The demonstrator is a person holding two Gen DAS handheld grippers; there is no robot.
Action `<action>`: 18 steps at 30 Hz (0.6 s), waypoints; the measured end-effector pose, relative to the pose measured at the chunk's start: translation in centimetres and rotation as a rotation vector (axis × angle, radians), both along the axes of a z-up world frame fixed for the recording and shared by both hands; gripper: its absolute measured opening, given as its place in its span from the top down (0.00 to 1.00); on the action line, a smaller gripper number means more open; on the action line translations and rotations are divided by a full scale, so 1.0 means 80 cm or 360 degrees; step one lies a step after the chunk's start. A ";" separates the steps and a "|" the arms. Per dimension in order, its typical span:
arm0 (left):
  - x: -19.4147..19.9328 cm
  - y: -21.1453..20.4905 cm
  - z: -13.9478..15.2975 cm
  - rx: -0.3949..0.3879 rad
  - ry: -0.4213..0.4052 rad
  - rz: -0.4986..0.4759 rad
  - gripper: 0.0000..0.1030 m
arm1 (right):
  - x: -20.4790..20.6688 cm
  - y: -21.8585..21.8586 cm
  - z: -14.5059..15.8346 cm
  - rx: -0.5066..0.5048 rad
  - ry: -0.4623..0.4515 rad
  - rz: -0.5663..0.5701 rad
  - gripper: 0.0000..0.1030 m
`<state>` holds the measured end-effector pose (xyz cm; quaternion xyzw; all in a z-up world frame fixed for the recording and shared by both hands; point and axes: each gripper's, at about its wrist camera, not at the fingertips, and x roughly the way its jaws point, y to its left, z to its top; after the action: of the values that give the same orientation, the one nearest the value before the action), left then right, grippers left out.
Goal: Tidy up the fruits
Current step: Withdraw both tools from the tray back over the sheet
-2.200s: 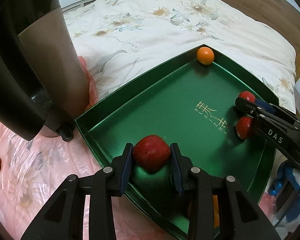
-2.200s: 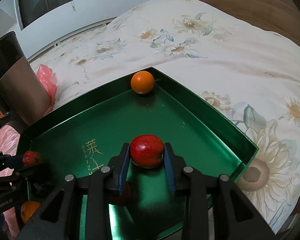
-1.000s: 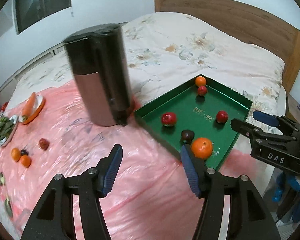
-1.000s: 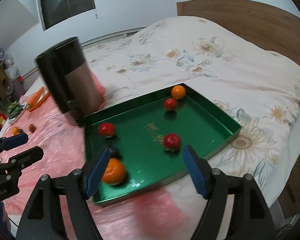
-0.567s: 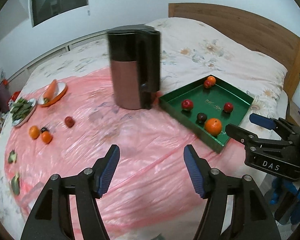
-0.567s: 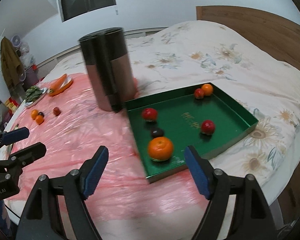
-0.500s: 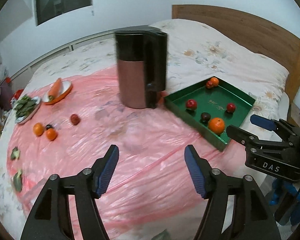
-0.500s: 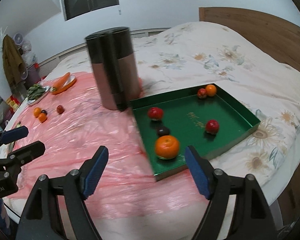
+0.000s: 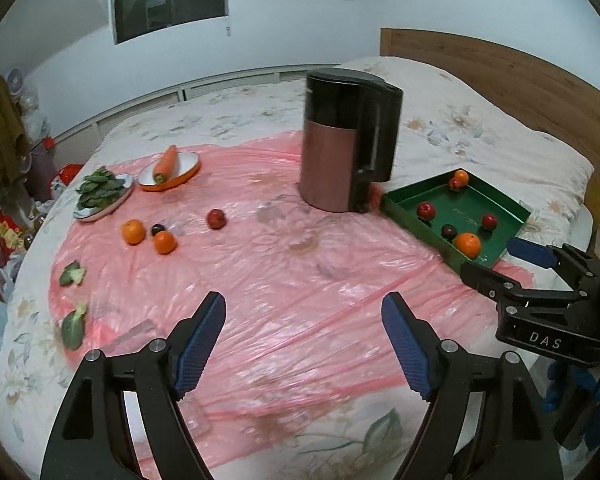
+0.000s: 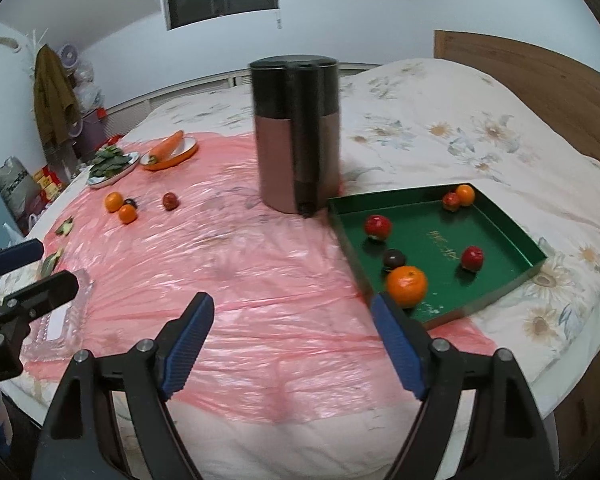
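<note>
Six fruits are lying in the green tray at the pink sheet's right edge; left gripper is hovering empty, jaws just widening; right gripper is likewise gaping, holding nothing.

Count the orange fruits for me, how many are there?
4. Two sit in the green tray: a big one near the front, a small one in the far corner. Two lie on the pink sheet.

My bed wears a floral quilt, and a pink sheet covers its near part. On the sheet stand a kettle, two plates and loose fruit. A green tray sits at the sheet's right edge.
</note>
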<state>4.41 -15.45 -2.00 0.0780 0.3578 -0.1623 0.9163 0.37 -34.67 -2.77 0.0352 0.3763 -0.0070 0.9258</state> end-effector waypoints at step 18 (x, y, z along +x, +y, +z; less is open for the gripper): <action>-0.023 0.069 0.004 -0.0025 -0.0045 0.0146 0.26 | -0.007 0.079 0.015 -0.0072 -0.0037 0.0172 0.00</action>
<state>2.61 -9.96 -1.65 0.0566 0.3467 -0.1219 0.9283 -0.16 -28.39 -1.60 -0.0060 0.3667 0.0349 0.9297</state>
